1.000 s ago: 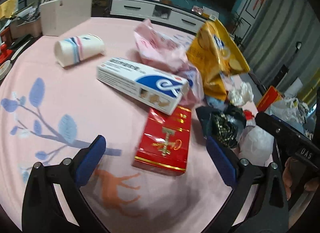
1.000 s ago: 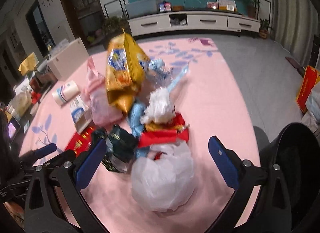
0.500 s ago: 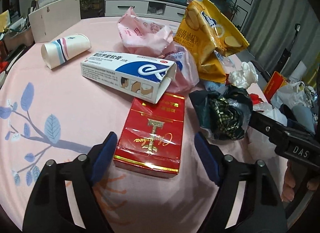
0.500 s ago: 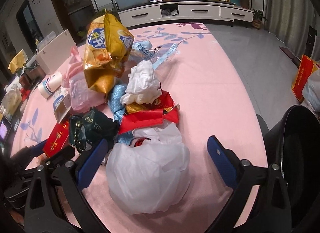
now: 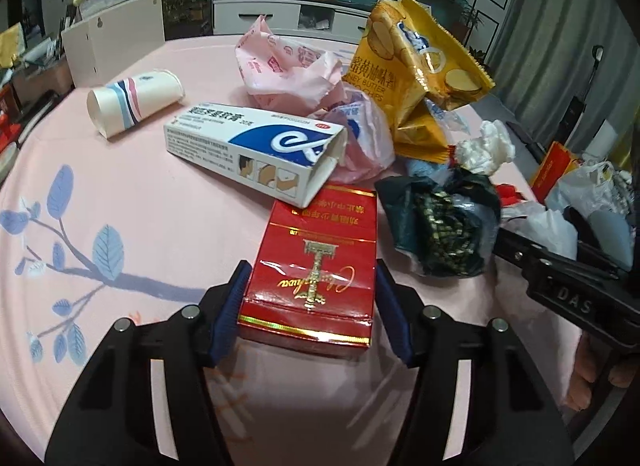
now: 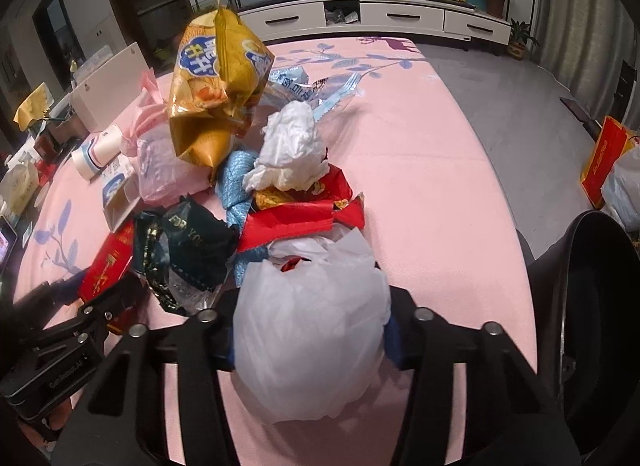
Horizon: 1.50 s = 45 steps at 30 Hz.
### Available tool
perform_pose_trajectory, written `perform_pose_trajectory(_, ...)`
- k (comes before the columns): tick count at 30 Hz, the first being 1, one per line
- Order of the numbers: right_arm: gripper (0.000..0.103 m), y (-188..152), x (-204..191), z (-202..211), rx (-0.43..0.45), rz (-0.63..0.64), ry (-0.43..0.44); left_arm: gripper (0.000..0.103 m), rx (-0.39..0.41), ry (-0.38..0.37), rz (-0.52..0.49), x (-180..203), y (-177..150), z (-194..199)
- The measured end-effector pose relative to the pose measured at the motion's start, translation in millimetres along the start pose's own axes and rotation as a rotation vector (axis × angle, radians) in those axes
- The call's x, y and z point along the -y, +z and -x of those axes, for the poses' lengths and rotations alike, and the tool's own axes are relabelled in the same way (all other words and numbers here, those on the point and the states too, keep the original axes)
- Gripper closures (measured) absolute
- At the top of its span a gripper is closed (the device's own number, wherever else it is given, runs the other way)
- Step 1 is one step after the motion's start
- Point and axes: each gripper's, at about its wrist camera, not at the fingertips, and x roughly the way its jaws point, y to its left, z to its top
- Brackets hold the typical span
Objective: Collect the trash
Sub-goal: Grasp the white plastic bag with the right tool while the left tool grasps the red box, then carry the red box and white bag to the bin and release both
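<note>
My left hand-held gripper (image 5: 310, 308) is closing around the red box (image 5: 316, 266) lying between its fingers, while my right hand-held gripper (image 6: 310, 336) closes on the white bag (image 6: 308, 326) on the pink tabletop (image 6: 432, 201).

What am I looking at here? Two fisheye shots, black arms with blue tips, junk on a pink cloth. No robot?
No robot: a person holds a two-finger gripper in each hand, and each gripper carries a fisheye camera looking along its jaws.

Left wrist view: the left gripper has its blue pads on either side of a red rectangular cigarette carton, and the jaws are closing on it.

Right wrist view: the right gripper is closing around a bulging white plastic bag, which sits squeezed between its pads. A black bin stands at the right edge.

On the pink tablecloth with blue leaf print lie a striped paper cup on its side, a white and blue medicine box, a yellow chip bag, crumpled pink wrappers, a dark green foil wrapper and a wad of white tissue.
</note>
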Motion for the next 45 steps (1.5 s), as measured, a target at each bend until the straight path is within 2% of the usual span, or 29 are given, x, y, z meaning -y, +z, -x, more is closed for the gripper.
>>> perform_pose_trajectory(4,0.057,1.1,-1.1,16.6,0.024,0.002,0.012,0.043,0.016,0.018,0.0,6.3,-2.8,17.0)
perform_pose_trajectory(7,0.057,-0.4,-0.9,36.0,0.065,-0.006,0.031,0.044,0.041,0.0,0.012,11.2,-3.5,35.4)
perform_pose_trajectory(13,0.057,-11.7,7.8,69.8,0.133,-0.063,0.083,0.044,0.131,0.063,0.061,20.1,-21.2,75.4)
perform_pose_trajectory(15,0.057,-13.5,7.4,78.1,0.146,-0.065,0.099,0.044,0.161,0.056,0.097,22.2,-25.7,90.0)
perform_pose_trajectory(23,0.057,-17.5,-2.2,113.6,0.217,-0.026,0.155,0.044,0.245,0.007,0.119,32.8,-37.1,141.2)
perform_pose_trajectory(34,0.057,-21.6,1.9,167.8,0.33,-0.018,0.197,0.044,0.322,-0.015,0.053,70.1,-41.5,174.5)
perform_pose_trajectory(45,0.057,-27.0,25.5,198.3,0.399,-0.056,0.175,0.044,0.356,-0.042,-0.027,108.7,-43.0,184.1)
